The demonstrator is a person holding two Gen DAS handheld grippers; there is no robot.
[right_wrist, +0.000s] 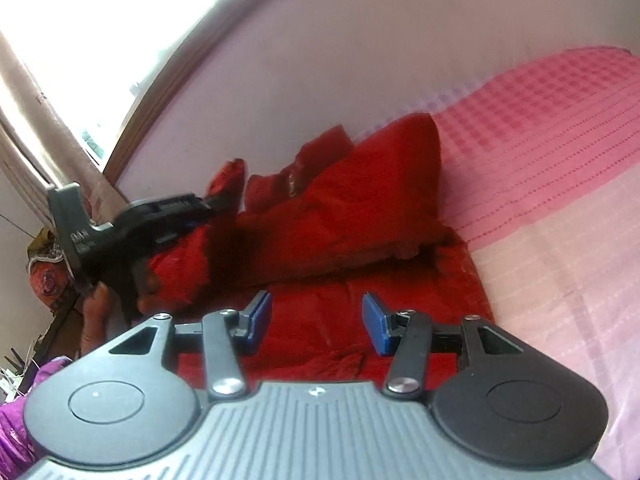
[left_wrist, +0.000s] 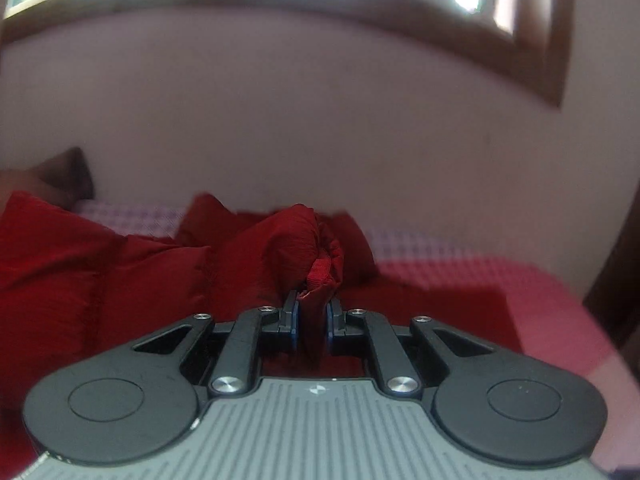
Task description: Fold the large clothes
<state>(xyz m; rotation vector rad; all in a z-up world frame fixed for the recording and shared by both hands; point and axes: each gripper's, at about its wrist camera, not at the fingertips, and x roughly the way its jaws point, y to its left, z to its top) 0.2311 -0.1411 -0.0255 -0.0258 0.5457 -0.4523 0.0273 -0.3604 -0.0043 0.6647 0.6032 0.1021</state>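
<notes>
garment [right_wrist: 340, 216] on bed [right_wrist: 560, 208] | wall [left_wrist: 320, 120] behind bed

Pink checked bedcover [right_wrist: 560, 128] spread over the bed, paler pink toward the near edge, running up to a plain pale wall [left_wrist: 320, 120]. Brown-framed window [left_wrist: 532, 32] high above, bright with daylight; beige curtain [right_wrist: 36, 112] beside it. Brown pillow [left_wrist: 68, 176] at the far left, purple cloth [right_wrist: 16, 412] low in the right wrist view.
</notes>
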